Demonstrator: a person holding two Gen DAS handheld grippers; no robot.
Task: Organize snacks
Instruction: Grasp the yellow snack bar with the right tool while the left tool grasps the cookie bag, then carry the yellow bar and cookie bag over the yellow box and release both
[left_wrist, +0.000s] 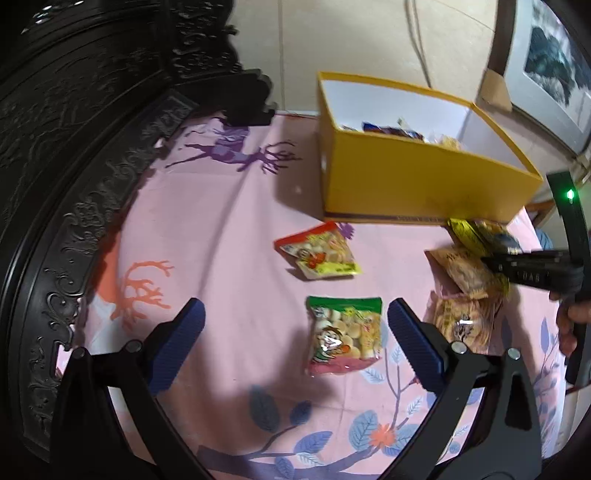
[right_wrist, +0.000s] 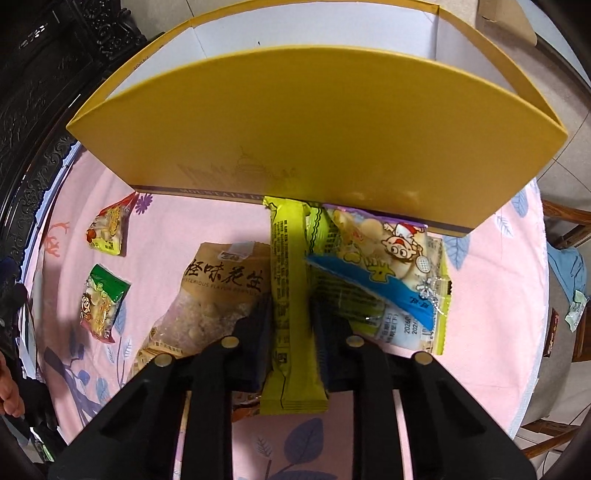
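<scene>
Where the pink cloth printed with purple deer and blue leaves (left_wrist: 221, 229) covers the table, bordered on the left by dark carved wooden furniture (left_wrist: 66, 155). At the far side, a tall yellow cardboard box with a white inside (left_wrist: 417, 177), open at the top, a few wrapped snacks showing within. Pressed against the box's near wall in the right wrist view, a heap of packets: a brown paper-look bag of peanuts with black lettering (right_wrist: 218, 288), a clear packet of round biscuits with a cartoon child and a blue band (right_wrist: 388, 258), and across them a long yellow-green foil snack bar (right_wrist: 290, 295). Left of the heap and apart from it, a small biscuit bag with a red top (left_wrist: 319, 251) farther off, and a small biscuit bag with a green top (left_wrist: 345, 334) nearer. Right gripper (right_wrist: 291, 325): black jaws pressed together on the yellow-green bar, pinching its near half, far end lying toward the box. Left gripper (left_wrist: 295, 332): blue-padded jaws spread wide, holding nothing, poised above the cloth with the green-topped bag between and just beyond the right pad.
</scene>
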